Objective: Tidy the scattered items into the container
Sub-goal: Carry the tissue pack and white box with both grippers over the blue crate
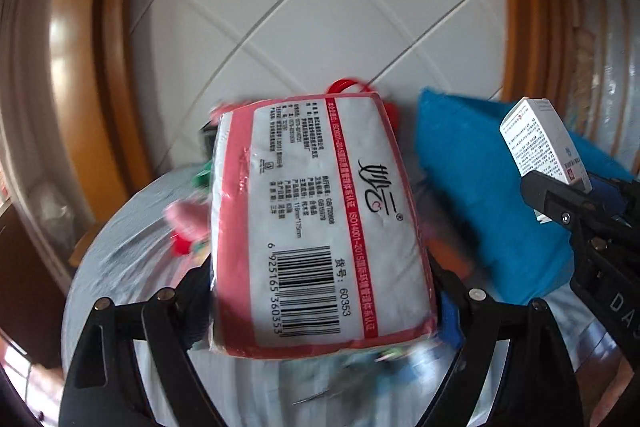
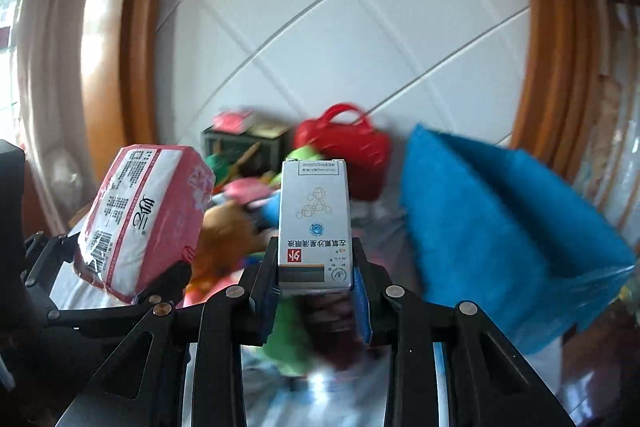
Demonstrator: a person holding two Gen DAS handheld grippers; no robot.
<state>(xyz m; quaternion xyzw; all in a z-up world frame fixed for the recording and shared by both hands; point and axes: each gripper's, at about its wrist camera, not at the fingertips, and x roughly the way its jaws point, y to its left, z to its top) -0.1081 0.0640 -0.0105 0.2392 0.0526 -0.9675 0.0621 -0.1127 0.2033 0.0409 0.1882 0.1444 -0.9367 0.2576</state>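
The left tool point(image 1: 320, 307) pinches a pink tissue pack point(image 1: 316, 219), lifted above the desk point(image 1: 120, 267). The right tool point(image 2: 316, 283) pinches a small white box point(image 2: 314, 223) upright, near the blue cloth point(image 2: 500, 227).

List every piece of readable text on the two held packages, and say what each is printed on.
"6 925165 360353": barcode, pink-and-white plastic tissue pack in left hand-held gripper.
"60353": beside that barcode.
"ISO14001-2015": its red side stripe.
"左氧氟沙星滴眼液": small white cardboard medicine box in right hand-held gripper.
Remaining fine print: too small to read.
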